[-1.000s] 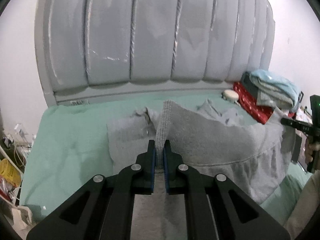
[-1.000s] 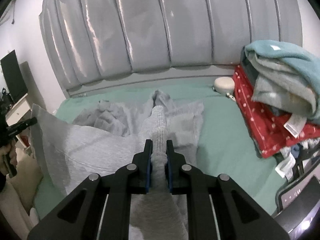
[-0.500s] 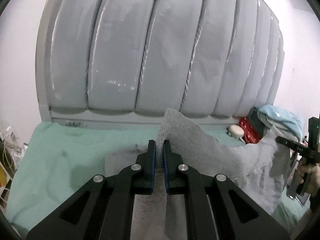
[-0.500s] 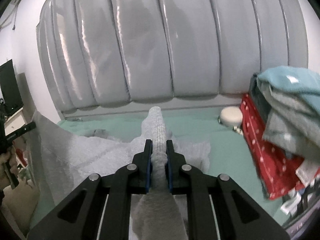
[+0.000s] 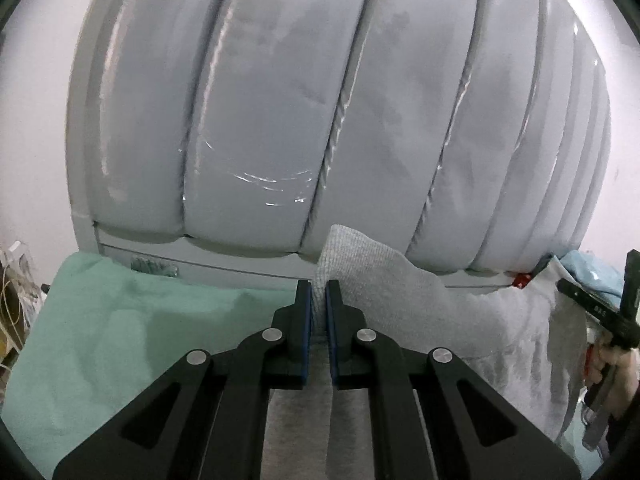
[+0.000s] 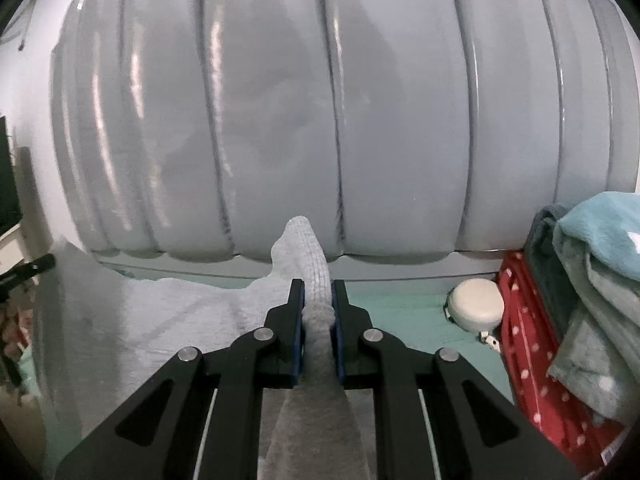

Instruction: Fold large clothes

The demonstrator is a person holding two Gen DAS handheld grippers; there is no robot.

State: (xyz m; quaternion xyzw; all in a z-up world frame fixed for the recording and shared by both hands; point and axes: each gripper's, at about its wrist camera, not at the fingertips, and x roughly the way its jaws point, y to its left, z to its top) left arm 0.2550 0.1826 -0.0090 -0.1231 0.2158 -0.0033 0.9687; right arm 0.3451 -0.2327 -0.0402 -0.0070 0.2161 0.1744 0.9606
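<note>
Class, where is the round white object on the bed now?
In the right wrist view, the round white object sits on the green sheet, right side, beside the red dotted fabric.

The bed (image 5: 104, 344) wears a mint-green sheet (image 6: 400, 320), which spreads left of the left tongs (image 5: 318, 304) and ahead and right of the right tongs (image 6: 318, 300); a padded grey headboard (image 6: 280, 120) rises beyond both; on the sheet, right of the right tongs, a round white object (image 6: 474, 306) lies just beside a red spotted fabric (image 6: 532, 344) stacked with grey and teal towels (image 6: 600, 248).
</note>
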